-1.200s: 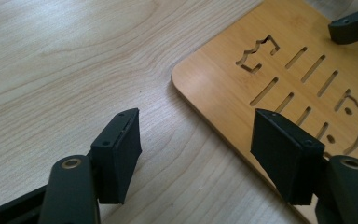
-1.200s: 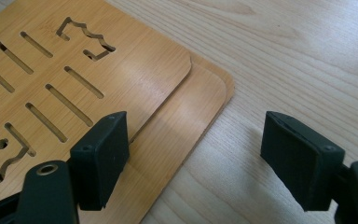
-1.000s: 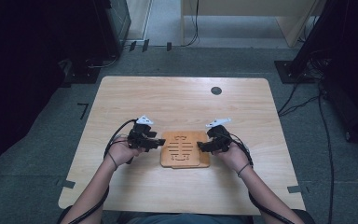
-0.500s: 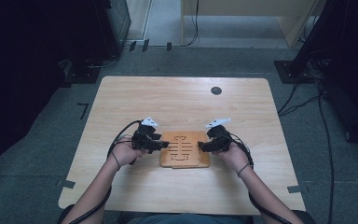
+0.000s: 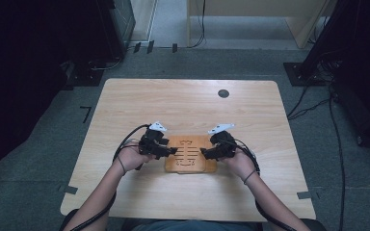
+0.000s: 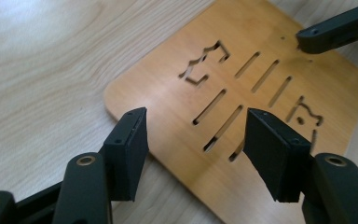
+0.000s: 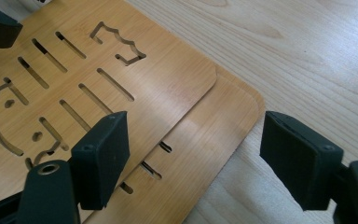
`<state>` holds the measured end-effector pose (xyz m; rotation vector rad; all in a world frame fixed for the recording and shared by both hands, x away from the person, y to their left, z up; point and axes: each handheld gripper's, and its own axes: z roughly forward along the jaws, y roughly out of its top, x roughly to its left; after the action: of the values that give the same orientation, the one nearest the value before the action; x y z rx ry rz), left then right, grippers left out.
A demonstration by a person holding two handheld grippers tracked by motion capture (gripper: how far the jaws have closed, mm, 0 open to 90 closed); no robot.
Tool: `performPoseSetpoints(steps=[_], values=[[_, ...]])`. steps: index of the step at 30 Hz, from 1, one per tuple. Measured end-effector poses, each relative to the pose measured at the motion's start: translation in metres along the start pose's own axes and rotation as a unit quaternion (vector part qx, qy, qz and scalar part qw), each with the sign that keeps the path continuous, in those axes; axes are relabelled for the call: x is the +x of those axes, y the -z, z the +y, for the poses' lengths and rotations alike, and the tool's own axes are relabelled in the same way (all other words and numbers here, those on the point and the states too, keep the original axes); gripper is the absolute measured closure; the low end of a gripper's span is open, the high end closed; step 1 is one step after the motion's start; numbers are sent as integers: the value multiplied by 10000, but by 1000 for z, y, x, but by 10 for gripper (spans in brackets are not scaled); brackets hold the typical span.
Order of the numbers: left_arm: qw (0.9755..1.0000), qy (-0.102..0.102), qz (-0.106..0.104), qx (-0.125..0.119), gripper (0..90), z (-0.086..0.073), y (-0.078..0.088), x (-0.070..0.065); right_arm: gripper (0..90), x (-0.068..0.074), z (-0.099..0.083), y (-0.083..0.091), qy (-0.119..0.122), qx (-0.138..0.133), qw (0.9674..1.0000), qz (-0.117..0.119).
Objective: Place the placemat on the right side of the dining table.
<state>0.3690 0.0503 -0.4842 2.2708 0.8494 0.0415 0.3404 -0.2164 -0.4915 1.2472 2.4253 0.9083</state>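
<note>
Our left gripper (image 6: 193,140) has just been opening, jaws apart over the near-left edge of the top bamboo board (image 6: 242,93), nothing pinched. Our right gripper (image 7: 191,154) stands wide over two stacked slotted boards; its view reveals the lower board (image 7: 214,140) peeking out on the pale wood table (image 5: 183,101).

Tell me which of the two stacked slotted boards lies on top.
The upper wooden board, with the bracket-shaped cutouts; the lower board sticks out beneath it at one corner.
</note>
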Motion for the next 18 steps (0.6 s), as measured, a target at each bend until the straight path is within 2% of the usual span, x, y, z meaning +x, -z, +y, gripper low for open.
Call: performPoseSetpoints(steps=[2, 6, 8, 13, 18], values=[[9999, -136, -44, -11, 377, 2, 0, -5, 233, 2, 0, 0, 25, 49, 10000, 10], [9997, -194, -69, 88, 374, 1, -4, -8, 237, 4, 0, -1, 181, 96, 9998, -3], [9998, -193, -59, 94, 373, 0, -4, -8, 237, 5, 1, 0, 176, 90, 9998, -12], [9998, -152, -78, 129, 371, -1, -5, -6, 183, 2, 4, 3, -12, 63, 10000, 28], [9997, -175, -75, 124, 364, -1, -5, -6, 183, 3, 5, 4, -68, 38, 10000, 41]])
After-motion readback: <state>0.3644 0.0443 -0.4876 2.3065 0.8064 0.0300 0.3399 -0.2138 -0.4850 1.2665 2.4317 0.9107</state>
